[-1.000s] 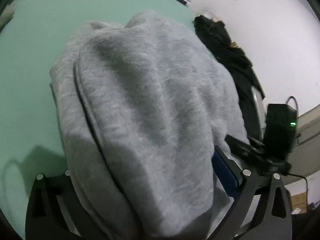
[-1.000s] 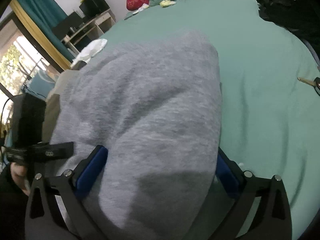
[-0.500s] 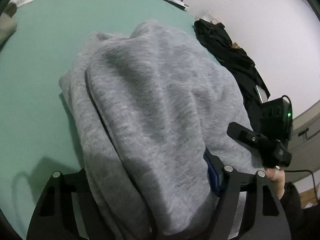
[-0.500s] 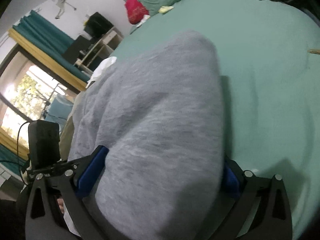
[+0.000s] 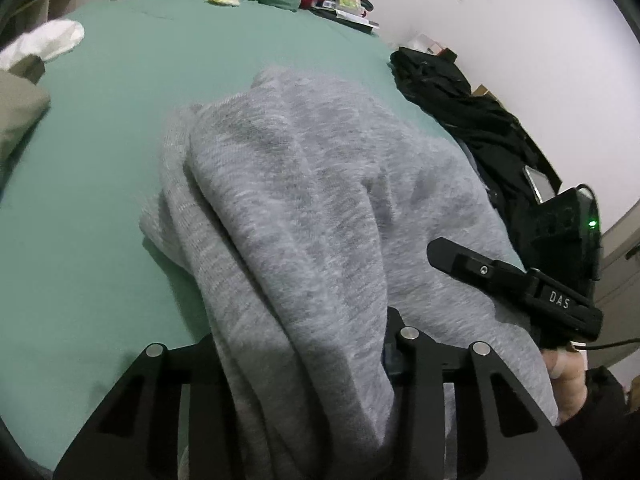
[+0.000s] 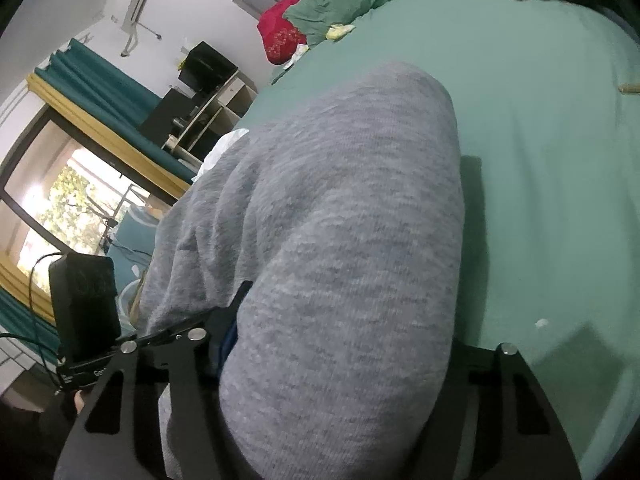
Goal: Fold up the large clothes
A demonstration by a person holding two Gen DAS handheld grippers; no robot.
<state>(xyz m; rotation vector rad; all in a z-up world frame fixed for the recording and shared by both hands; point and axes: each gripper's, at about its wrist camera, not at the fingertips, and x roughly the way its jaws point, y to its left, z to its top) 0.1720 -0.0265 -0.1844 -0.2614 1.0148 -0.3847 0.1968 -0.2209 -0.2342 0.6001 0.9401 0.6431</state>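
Observation:
A large grey knit garment (image 5: 304, 208) hangs bunched over the green bed (image 5: 120, 128), its far end resting on the sheet. My left gripper (image 5: 304, 344) is shut on a thick fold of it; cloth hides the fingertips. My right gripper (image 6: 344, 340) is shut on another part of the same grey garment (image 6: 344, 240), which drapes over and hides its jaws. The right gripper's body shows in the left wrist view (image 5: 516, 276), close beside the cloth. The left gripper's body shows in the right wrist view (image 6: 86, 308).
A black clothes pile (image 5: 460, 108) lies at the bed's right edge. A white cloth (image 5: 44, 42) and beige item (image 5: 16, 108) lie at the left. Pillows (image 6: 340, 0) lie at the head. A window and teal curtains (image 6: 80, 184) stand beyond the bed.
Both grippers have closed further on the garment and tilted up and back, lifting it; more of the bed's head and the room shows. The two grippers have come closer together.

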